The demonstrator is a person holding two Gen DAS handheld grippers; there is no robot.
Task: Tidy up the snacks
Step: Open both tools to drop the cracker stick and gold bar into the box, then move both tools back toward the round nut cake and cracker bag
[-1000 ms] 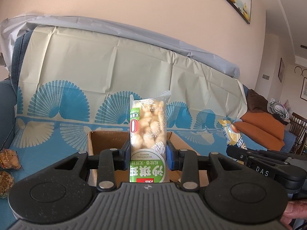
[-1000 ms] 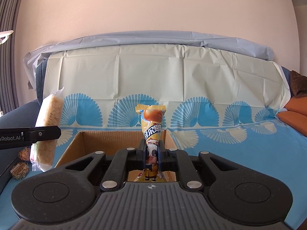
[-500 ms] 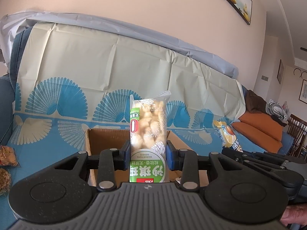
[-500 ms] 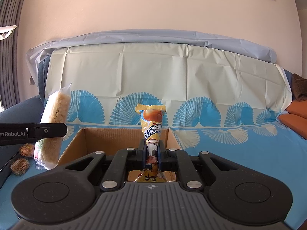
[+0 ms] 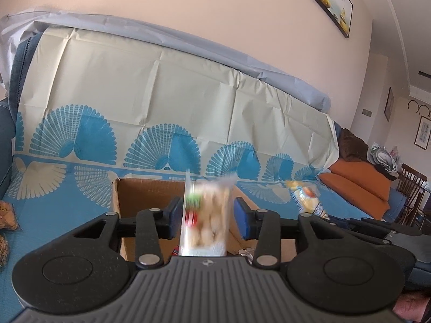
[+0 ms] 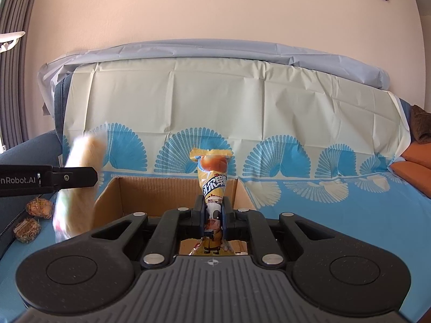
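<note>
Two snack packs are in the air and two more lie on the sofa. The green pack sits blurred between the left gripper's blue pads, with a gap showing on each side, so the jaws stand apart and grip nothing; the pack is above the box. In the right wrist view the same pack shows as a pale smear beside the left gripper, at the box's left edge. The yellow pack stands upright in the right gripper, whose jaws are closed tight on its lower part, over the box opening. One cardboard box, open at the top, rests on the blue-patterned sofa cover; small wrappers lie at its bottom, too hidden to count. Two brown snack packs lie on the cover left of the box, just beside each other.
</note>
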